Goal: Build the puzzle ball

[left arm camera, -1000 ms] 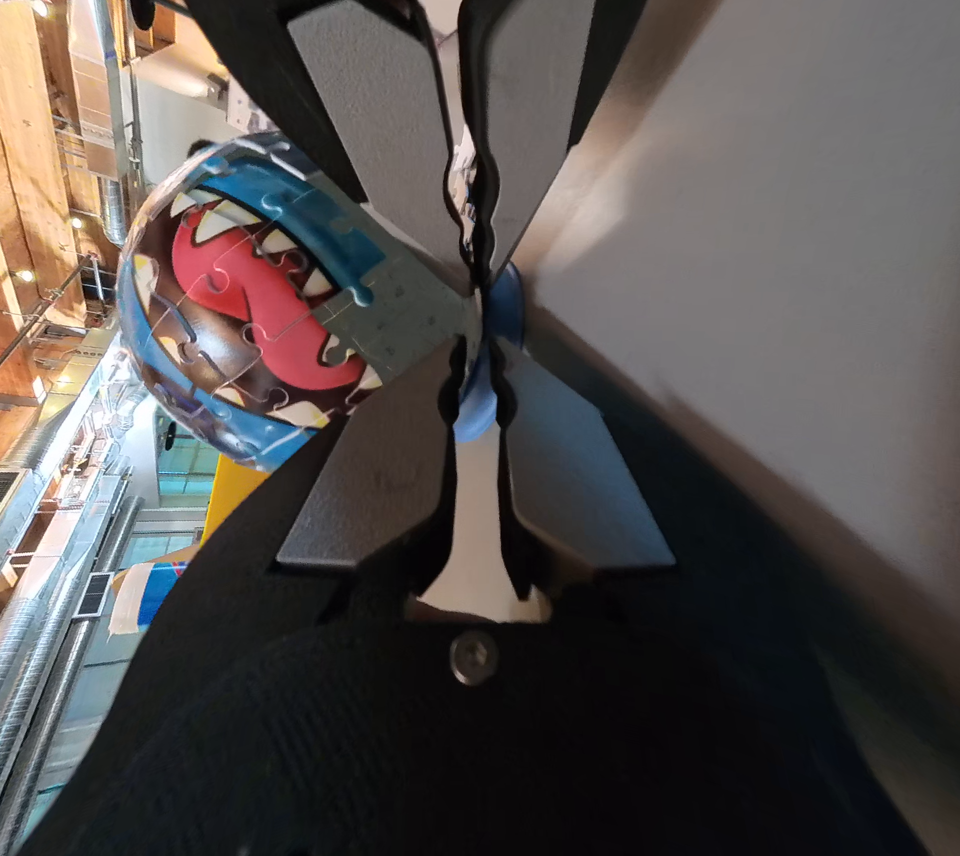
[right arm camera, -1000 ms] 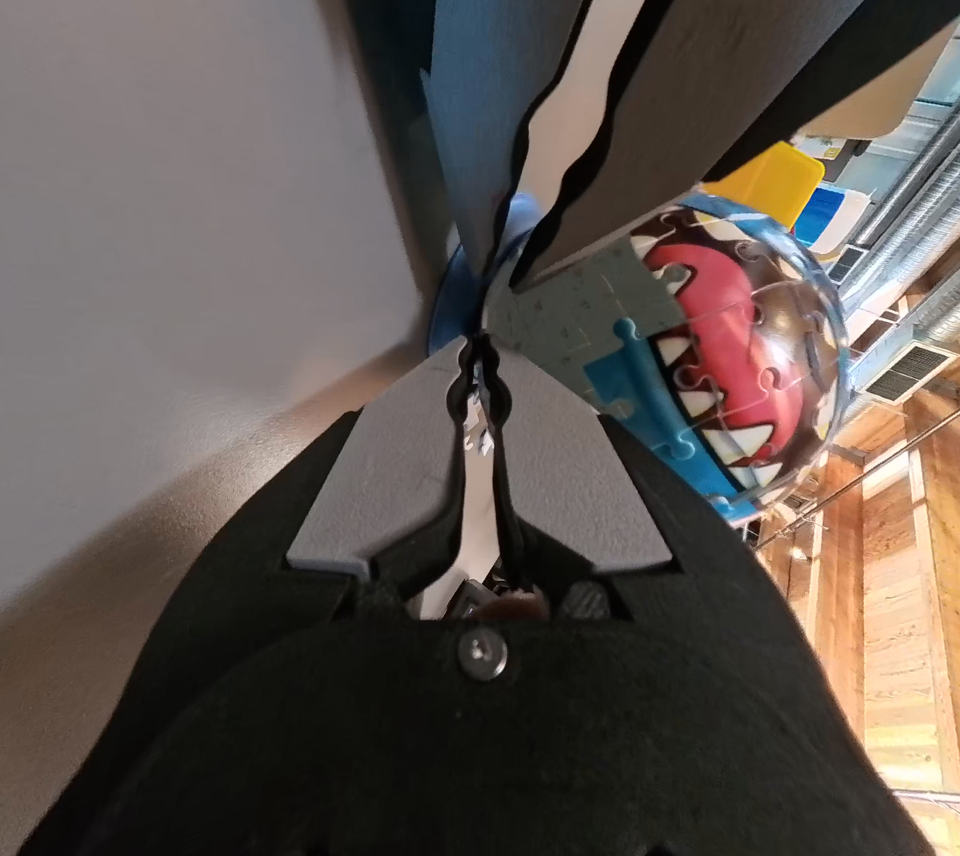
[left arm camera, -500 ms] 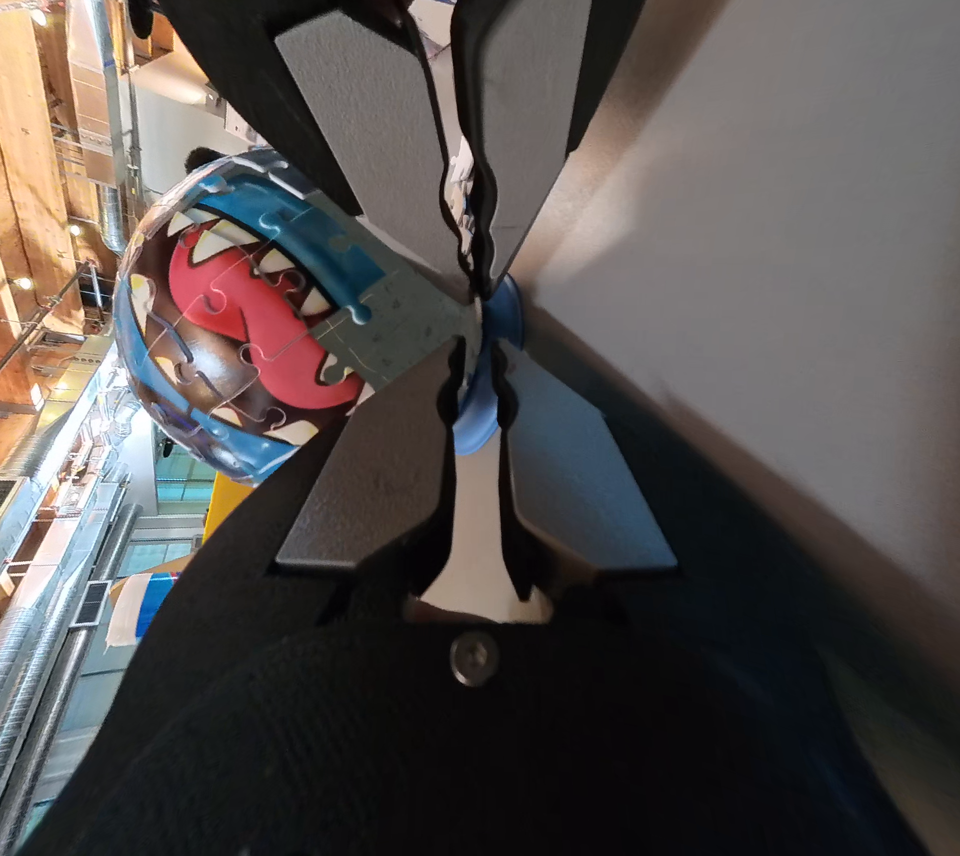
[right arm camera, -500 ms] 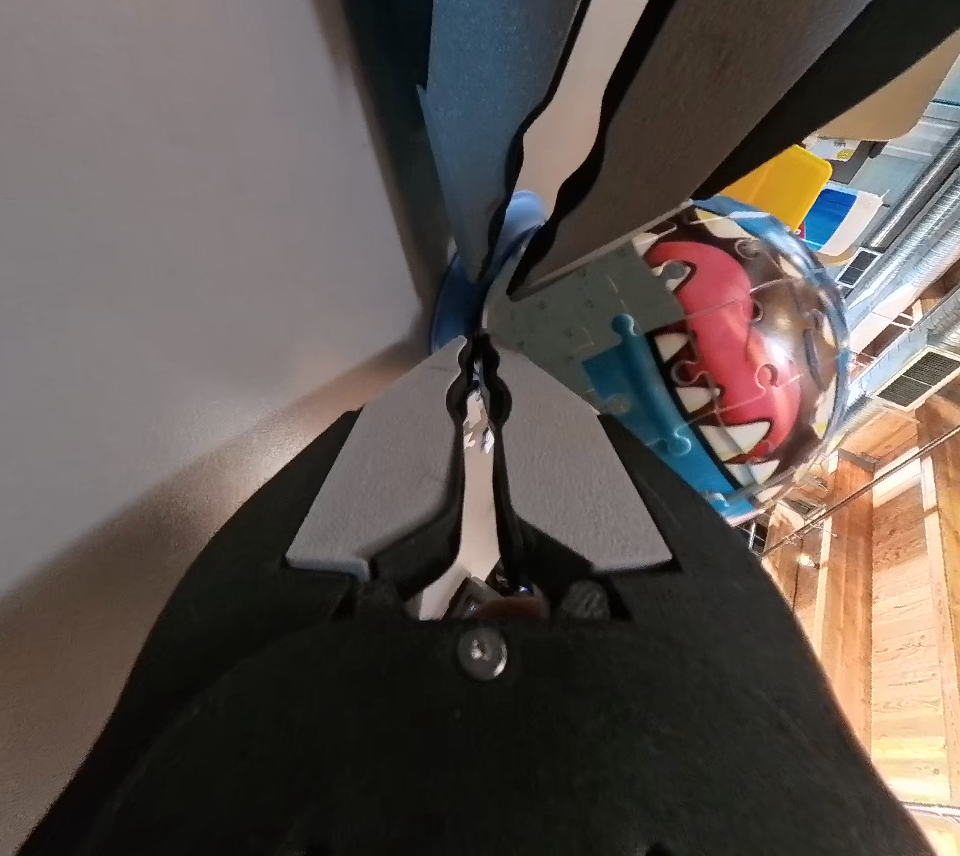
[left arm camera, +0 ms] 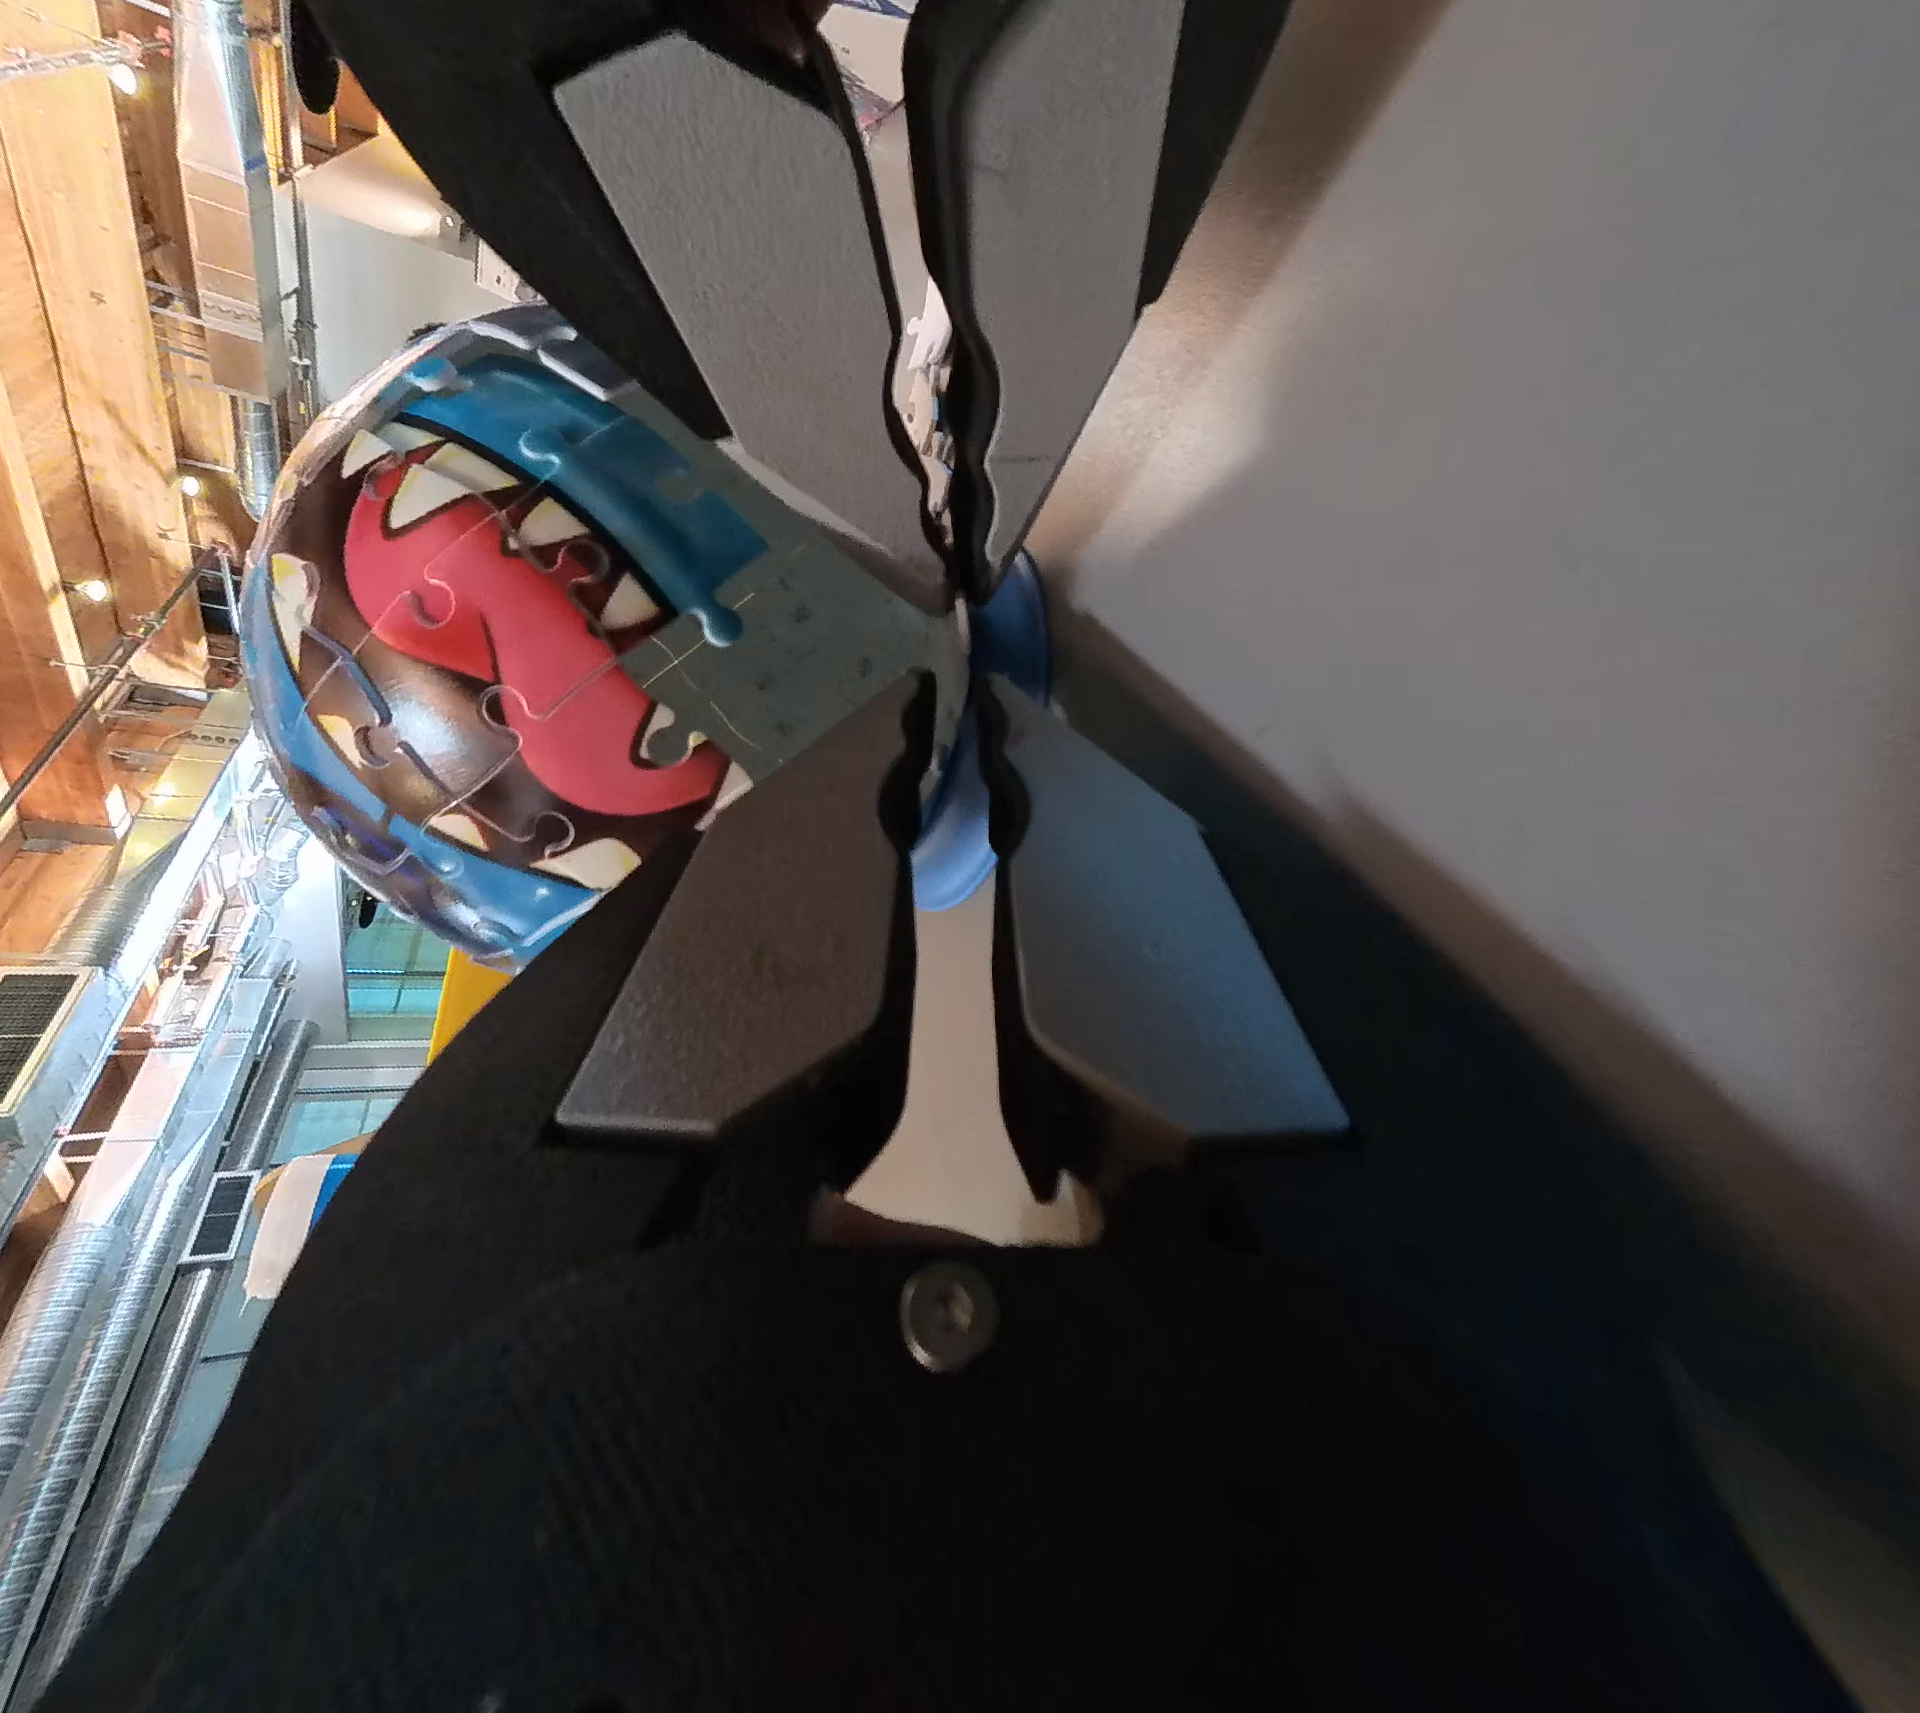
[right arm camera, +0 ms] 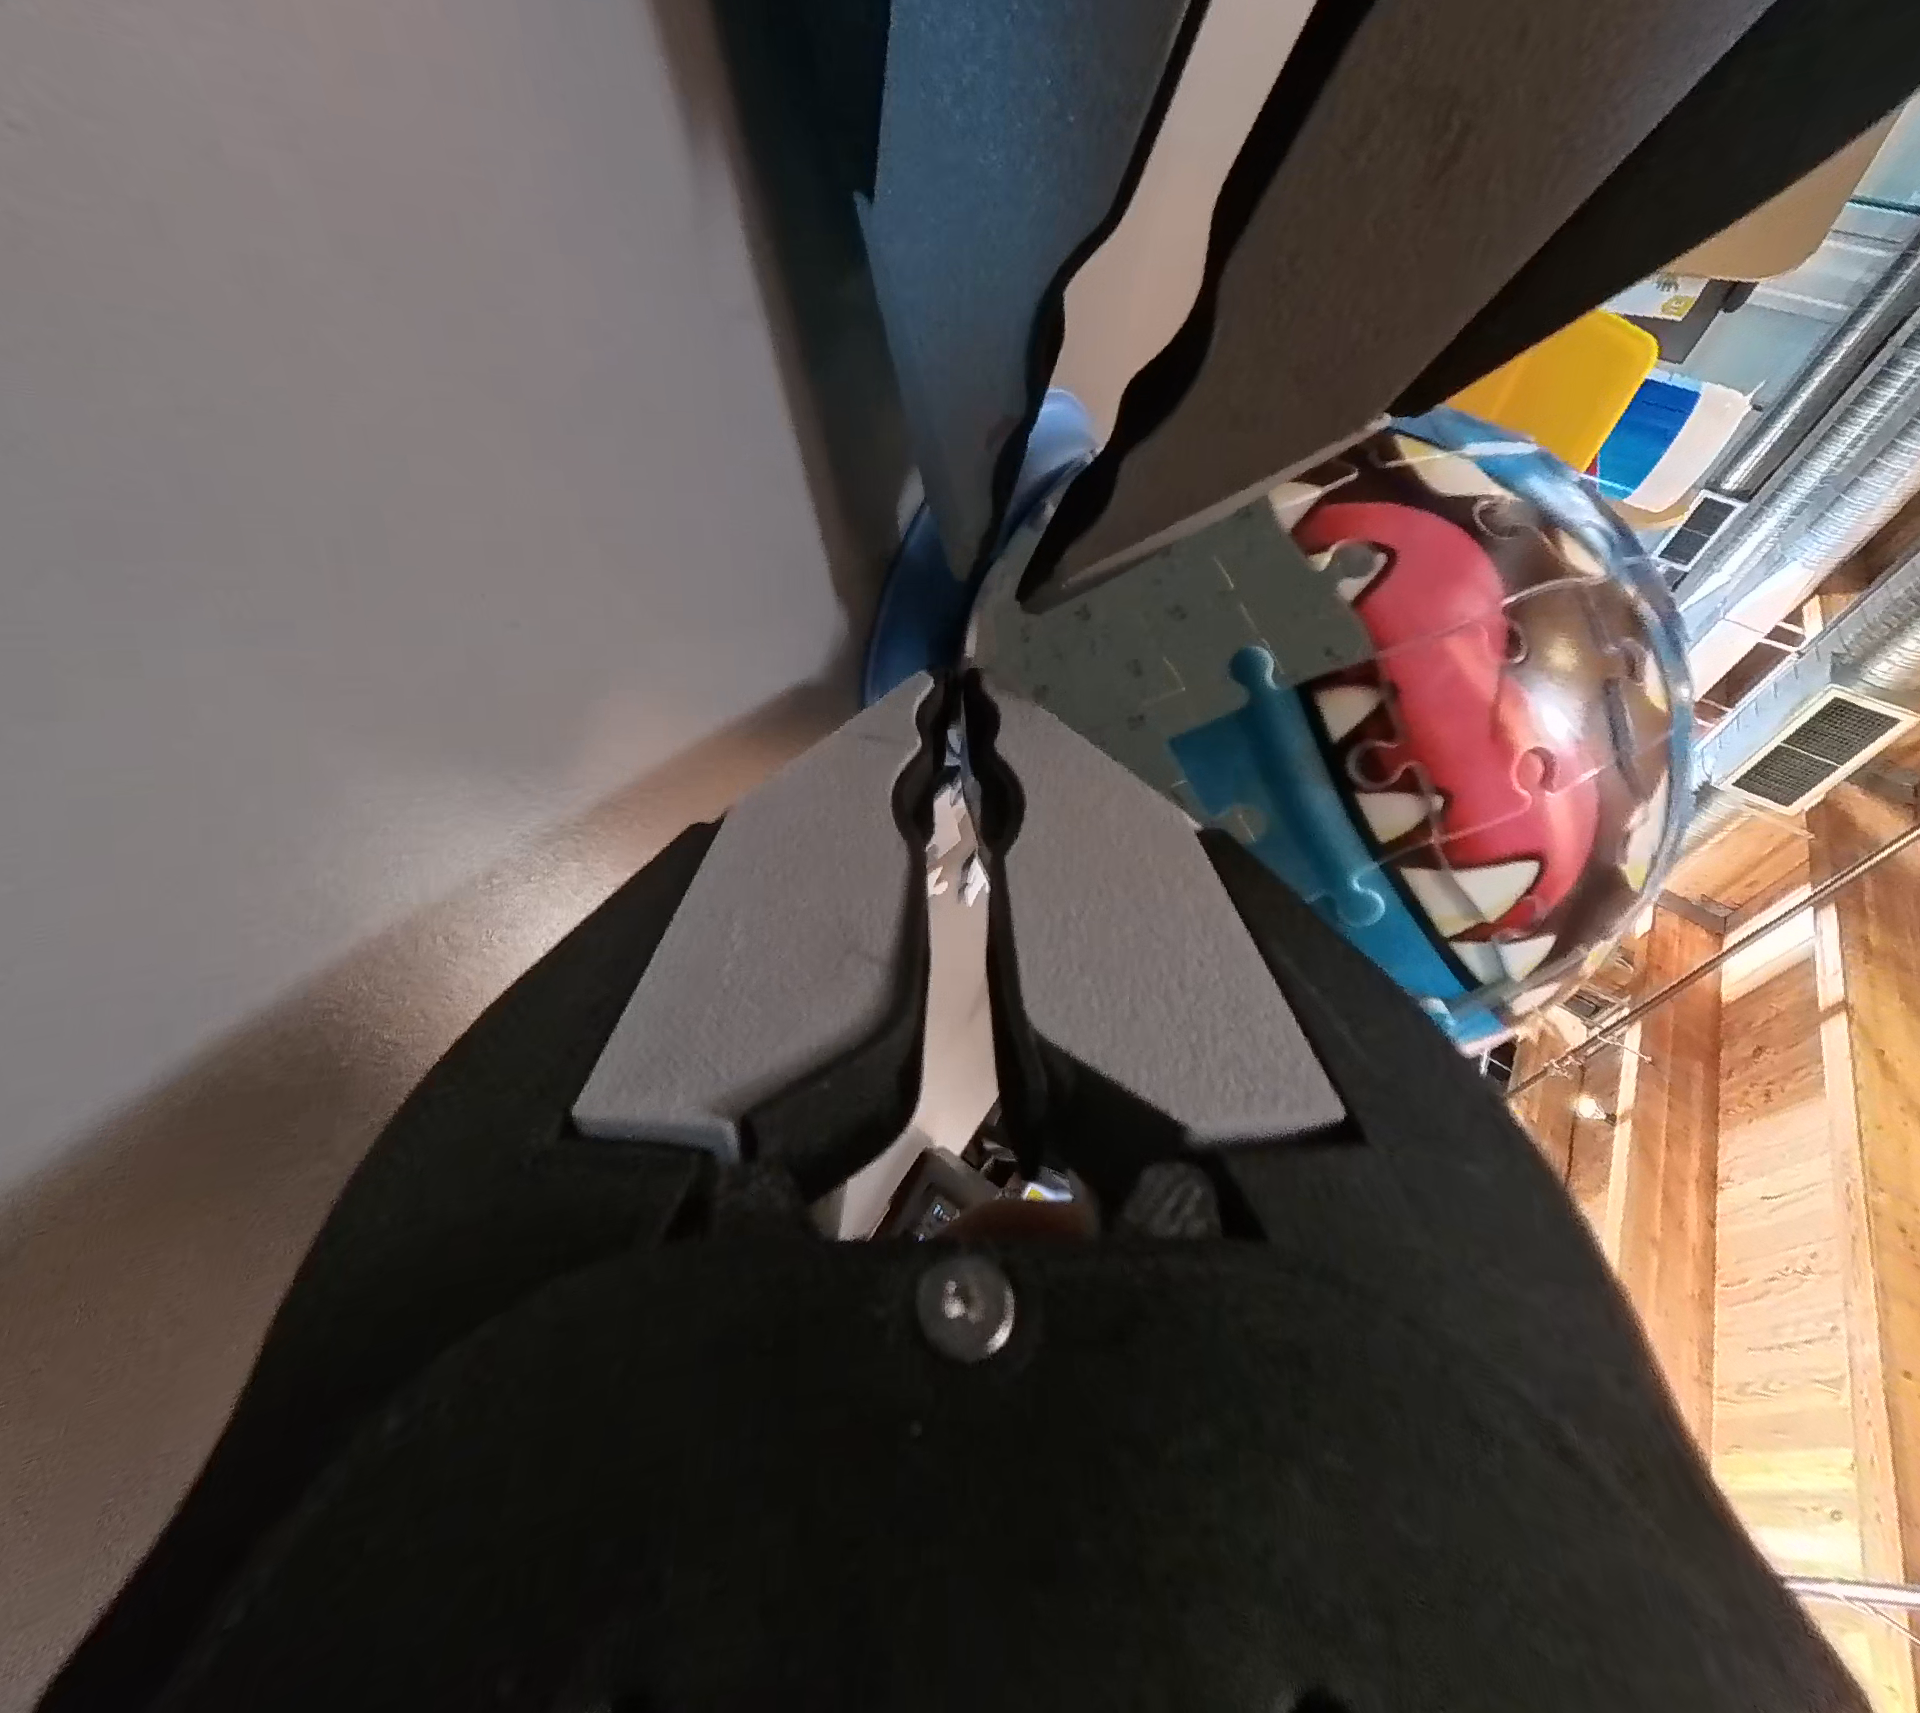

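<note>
Currently left gripper [left arm camera: 961, 676] is pinching the puzzle ball [left arm camera: 488, 635] at its blue base ring [left arm camera: 951, 832]. Right gripper [right arm camera: 961, 707] is meeting it tip to tip, clamping a small puzzle piece [right arm camera: 956, 842].

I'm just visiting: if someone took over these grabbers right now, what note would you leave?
Left gripper: shut on the blue ring at the edge of the puzzle ball.
Right gripper: shut on a small puzzle piece, tips meeting the left's.
Done: most of the toothy picture is assembled.
Left to do: a grey patch by the grippers lacks picture; the piece probably goes there.
</note>
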`<state>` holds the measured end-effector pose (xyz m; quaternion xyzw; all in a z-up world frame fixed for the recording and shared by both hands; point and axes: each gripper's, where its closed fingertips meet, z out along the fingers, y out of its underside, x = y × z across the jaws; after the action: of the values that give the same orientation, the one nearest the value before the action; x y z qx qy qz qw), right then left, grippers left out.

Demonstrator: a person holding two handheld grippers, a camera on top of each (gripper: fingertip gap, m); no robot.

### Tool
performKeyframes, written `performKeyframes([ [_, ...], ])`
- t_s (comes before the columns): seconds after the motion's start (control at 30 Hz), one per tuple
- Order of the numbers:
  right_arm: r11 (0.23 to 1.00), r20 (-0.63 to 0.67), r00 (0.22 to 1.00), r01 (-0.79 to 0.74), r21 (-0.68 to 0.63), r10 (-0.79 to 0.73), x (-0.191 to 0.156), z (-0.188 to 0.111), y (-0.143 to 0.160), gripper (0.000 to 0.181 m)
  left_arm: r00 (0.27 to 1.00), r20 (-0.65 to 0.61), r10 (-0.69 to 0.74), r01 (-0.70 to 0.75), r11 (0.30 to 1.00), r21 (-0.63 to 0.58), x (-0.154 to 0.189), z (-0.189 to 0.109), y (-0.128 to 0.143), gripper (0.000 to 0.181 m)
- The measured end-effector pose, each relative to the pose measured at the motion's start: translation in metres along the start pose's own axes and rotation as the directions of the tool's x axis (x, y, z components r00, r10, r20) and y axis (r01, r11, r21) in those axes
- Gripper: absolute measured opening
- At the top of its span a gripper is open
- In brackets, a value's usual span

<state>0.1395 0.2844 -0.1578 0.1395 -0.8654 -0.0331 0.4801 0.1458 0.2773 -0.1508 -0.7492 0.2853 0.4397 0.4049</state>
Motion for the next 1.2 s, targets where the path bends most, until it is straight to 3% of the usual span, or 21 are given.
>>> performKeyframes([
  [0.47, 0.996, -0.075, 0.995, -0.064, 0.059, 0.068, 0.003, -0.013, -0.003, 0.0, 1.0, 0.009, -0.004, 0.003, 1.0, 0.023, -0.002, -0.01, 0.003, 0.01],
  [0.6, 0.962, -0.077, 0.967, -0.229, 0.147, 0.242, -0.003, -0.022, -0.004, 0.0, 0.996, -0.077, -0.046, 0.054, 0.993, 0.108, 0.003, -0.023, -0.002, 0.022],
  [0.73, 0.823, 0.002, 0.854, -0.502, 0.265, 0.52, -0.01, -0.043, -0.003, 0.0, 0.972, -0.205, -0.118, 0.155, 0.972, 0.175, 0.008, -0.043, -0.004, 0.032],
  [0.93, 0.657, 0.081, 0.692, -0.711, 0.25, 0.717, -0.024, -0.068, 0.027, 0.0, 0.813, -0.467, -0.349, 0.487, 0.846, 0.215, -0.002, -0.08, -0.008, 0.05],
  [1.07, 0.662, 0.035, 0.672, -0.735, 0.146, 0.739, -0.042, -0.063, 0.065, 0.0, 0.743, -0.485, -0.461, 0.588, 0.796, 0.145, -0.013, -0.074, 0.017, 0.055],
  [1.2, 0.725, 0.033, 0.728, -0.685, 0.076, 0.685, -0.057, -0.057, 0.069, 0.0, 0.656, -0.474, -0.587, 0.697, 0.712, 0.084, -0.021, -0.063, 0.033, 0.057],
])
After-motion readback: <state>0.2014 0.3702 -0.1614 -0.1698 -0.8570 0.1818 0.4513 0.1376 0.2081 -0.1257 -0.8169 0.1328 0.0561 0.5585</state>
